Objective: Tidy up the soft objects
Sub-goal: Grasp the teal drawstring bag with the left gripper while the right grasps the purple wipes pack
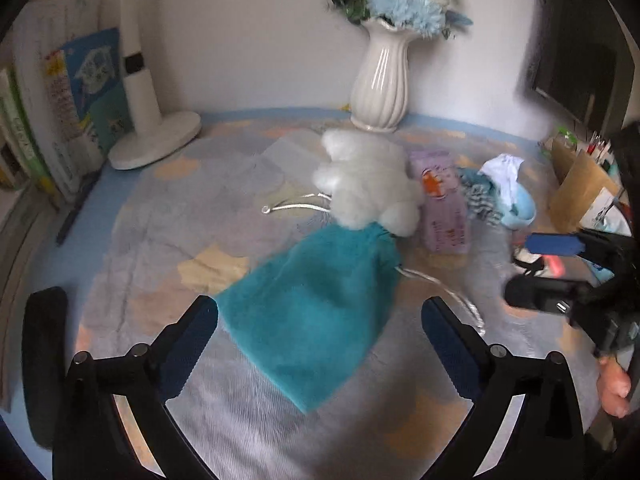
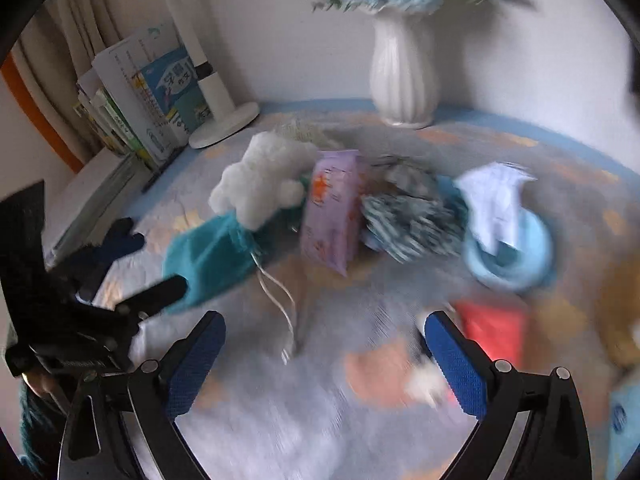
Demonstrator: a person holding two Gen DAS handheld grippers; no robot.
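A teal drawstring bag [image 1: 304, 320] lies flat on the patterned tablecloth [image 1: 160, 248], and white fluffy stuffing [image 1: 368, 184] bulges out of its mouth. My left gripper [image 1: 320, 304] is open, its fingers on either side of the bag's near end without pressing on it. In the right wrist view the same bag [image 2: 208, 260] and stuffing [image 2: 260, 184] lie to the left. My right gripper [image 2: 324, 318] is open over bare cloth with nothing between its fingers. Each gripper shows at the edge of the other's view.
Right of the bag are a purple tissue pack [image 1: 444, 204], a striped cloth [image 1: 482, 200] and a light blue bowl [image 2: 516, 256] with white fabric in it. A red item [image 2: 492, 328] lies near my right finger. A white vase [image 1: 382, 80], lamp base [image 1: 156, 140] and books [image 1: 60, 112] line the back.
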